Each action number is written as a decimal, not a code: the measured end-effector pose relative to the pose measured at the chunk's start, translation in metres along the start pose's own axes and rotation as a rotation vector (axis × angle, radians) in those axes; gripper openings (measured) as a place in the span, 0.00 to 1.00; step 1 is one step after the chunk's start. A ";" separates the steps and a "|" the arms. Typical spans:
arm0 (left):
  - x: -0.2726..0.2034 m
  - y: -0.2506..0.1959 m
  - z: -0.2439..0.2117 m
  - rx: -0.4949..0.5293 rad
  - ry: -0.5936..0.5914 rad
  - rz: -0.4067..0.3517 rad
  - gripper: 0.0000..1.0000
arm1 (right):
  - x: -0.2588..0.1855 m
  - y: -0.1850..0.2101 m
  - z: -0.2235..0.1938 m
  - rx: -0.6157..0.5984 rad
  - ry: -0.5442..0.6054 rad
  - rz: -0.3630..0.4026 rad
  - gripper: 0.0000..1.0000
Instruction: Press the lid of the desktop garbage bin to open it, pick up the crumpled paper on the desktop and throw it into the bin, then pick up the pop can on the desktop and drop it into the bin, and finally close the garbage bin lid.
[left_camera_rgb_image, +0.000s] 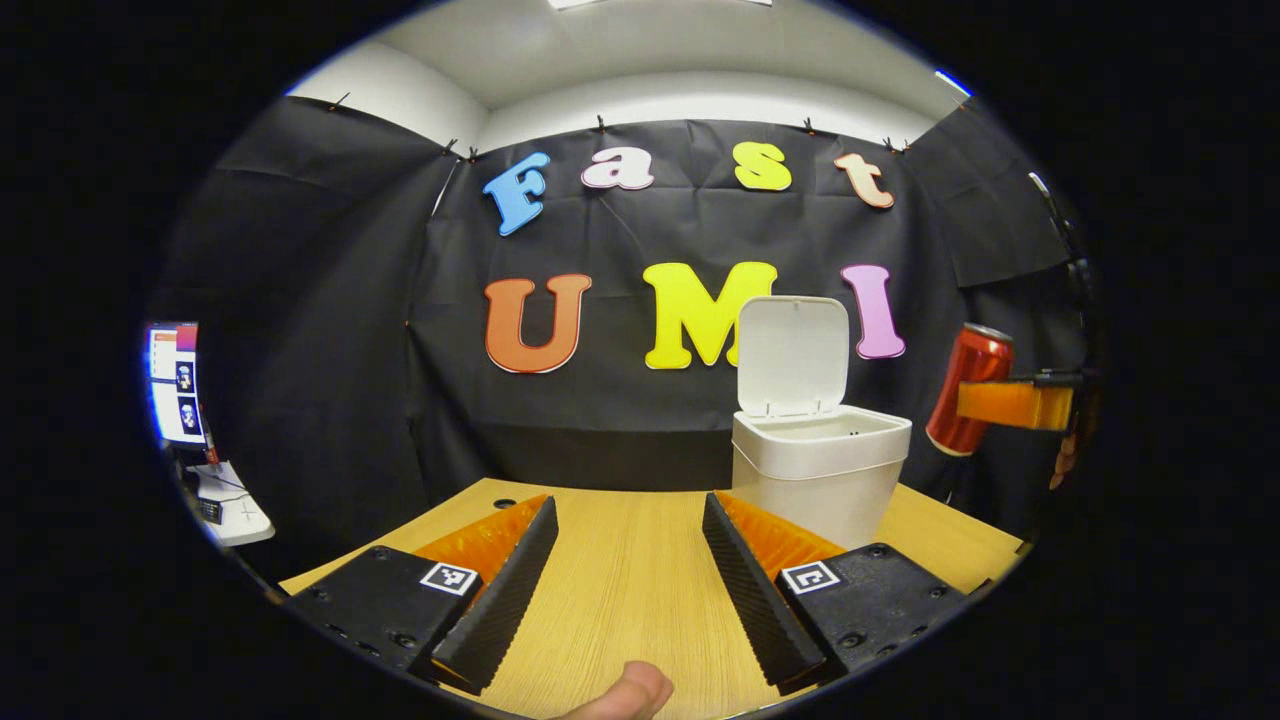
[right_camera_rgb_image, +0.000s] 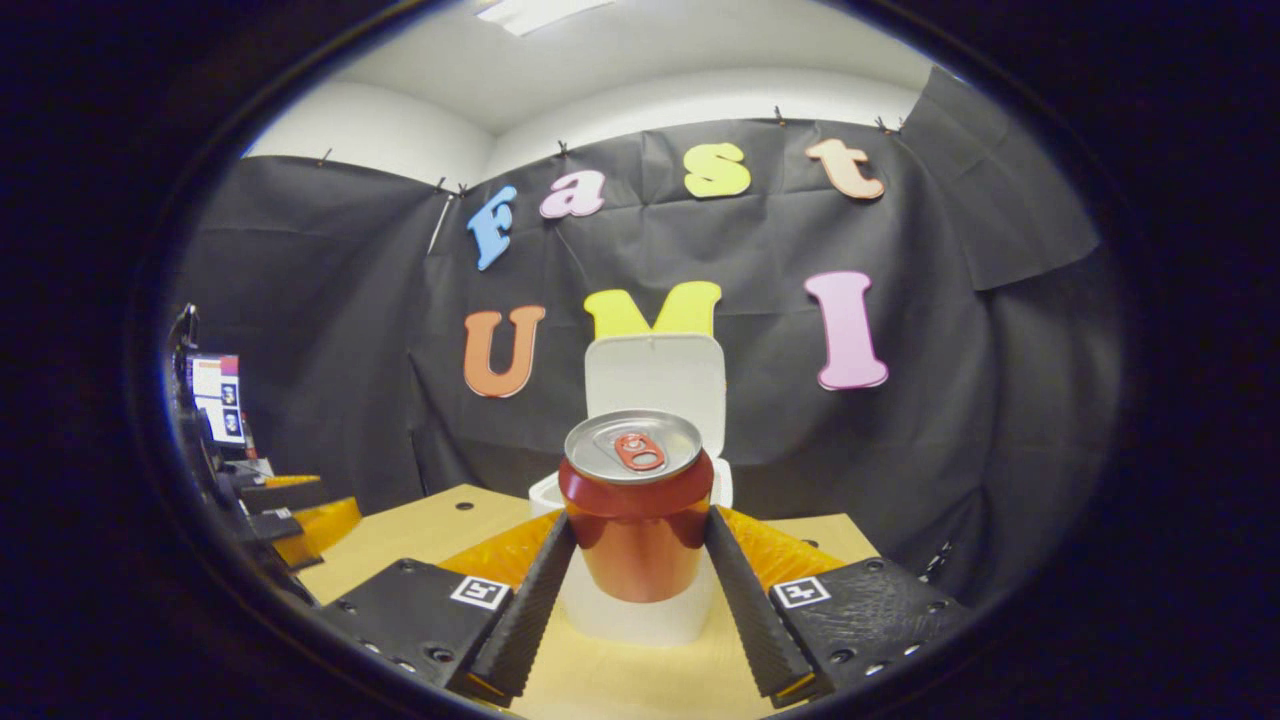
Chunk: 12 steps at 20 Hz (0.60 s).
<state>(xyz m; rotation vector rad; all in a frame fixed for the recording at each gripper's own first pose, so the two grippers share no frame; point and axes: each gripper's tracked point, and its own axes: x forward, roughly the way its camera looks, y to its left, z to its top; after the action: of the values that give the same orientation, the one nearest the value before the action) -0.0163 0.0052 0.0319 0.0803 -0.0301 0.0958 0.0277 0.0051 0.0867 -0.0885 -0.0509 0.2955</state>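
A white desktop bin (left_camera_rgb_image: 818, 470) stands on the wooden table (left_camera_rgb_image: 630, 580), its lid (left_camera_rgb_image: 792, 355) swung up and open. My left gripper (left_camera_rgb_image: 628, 520) is open above the table, left of the bin, with nothing between its fingers. To the right of the bin, a red pop can (left_camera_rgb_image: 968, 388) hangs in the air, tilted, held by my right gripper (left_camera_rgb_image: 1015, 404). In the right gripper view my right gripper (right_camera_rgb_image: 636, 535) is shut on the can (right_camera_rgb_image: 636, 510), which is upright between the fingers, in front of the bin (right_camera_rgb_image: 640, 600) and its raised lid (right_camera_rgb_image: 655, 375).
A monitor (left_camera_rgb_image: 175, 382) and a small white shelf (left_camera_rgb_image: 230, 505) stand at the far left, off the table. A person's thumb (left_camera_rgb_image: 625, 692) shows at the bottom of the left gripper view. Black cloth walls close the booth behind the table.
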 end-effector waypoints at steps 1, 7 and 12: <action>-0.002 -0.005 0.000 -0.004 0.000 -0.009 0.94 | 0.003 0.007 0.007 0.005 0.001 0.013 0.80; -0.009 -0.032 0.000 -0.036 -0.035 -0.088 0.94 | 0.015 0.017 0.040 -0.013 -0.005 -0.010 0.80; -0.014 -0.037 -0.002 -0.013 -0.042 -0.109 0.94 | 0.037 0.013 0.056 -0.063 0.020 -0.086 0.80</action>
<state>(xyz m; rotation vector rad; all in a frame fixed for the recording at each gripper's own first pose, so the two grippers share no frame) -0.0268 -0.0325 0.0265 0.0711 -0.0684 -0.0150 0.0555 0.0322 0.1424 -0.1512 -0.0444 0.2071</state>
